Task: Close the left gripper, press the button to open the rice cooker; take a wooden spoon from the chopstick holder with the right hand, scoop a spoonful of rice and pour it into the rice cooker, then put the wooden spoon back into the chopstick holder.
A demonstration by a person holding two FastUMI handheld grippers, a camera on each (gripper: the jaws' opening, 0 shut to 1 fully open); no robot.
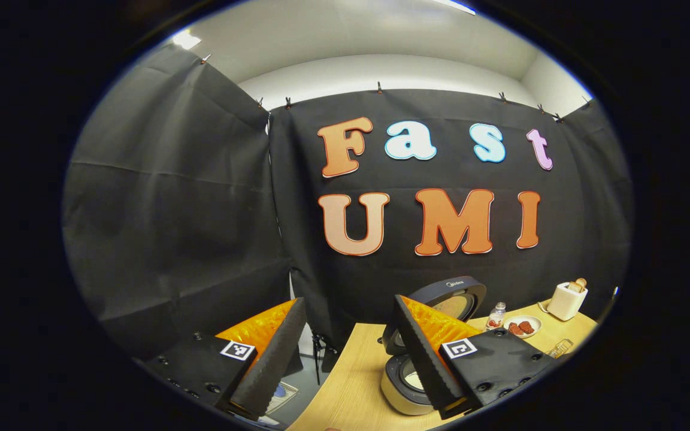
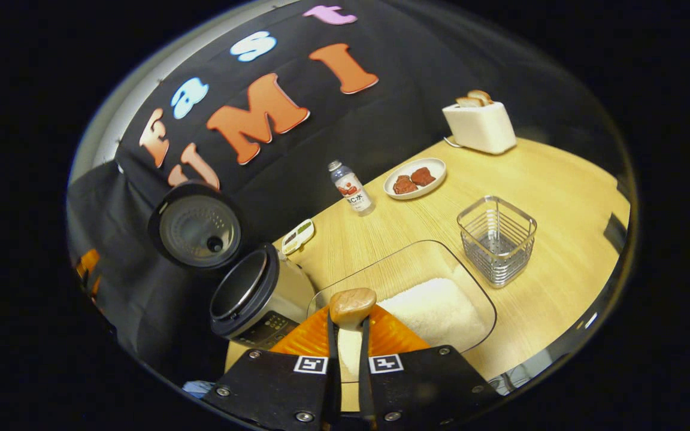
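Observation:
In the right gripper view my right gripper point(image 2: 348, 330) is shut on the handle of the wooden spoon point(image 2: 352, 305). Its bowl sticks out just past the fingertips, over the near left part of the clear rice container point(image 2: 471, 281) with white rice point(image 2: 435, 311) in it. The rice cooker point(image 2: 255, 293) stands to the left with its lid point(image 2: 198, 224) swung up. The wire chopstick holder point(image 2: 496, 239) stands right of the container. My left gripper point(image 1: 348, 353) is open and holds nothing, raised off the table's left end, with the open rice cooker point(image 1: 408, 383) behind its right finger.
A small bottle point(image 2: 351, 187), a plate point(image 2: 415, 178) with dark food, a toaster point(image 2: 481, 124) with bread and a small flat white item point(image 2: 297, 236) sit toward the back of the wooden table point(image 2: 560, 197). The table's left edge drops to the floor beside the cooker.

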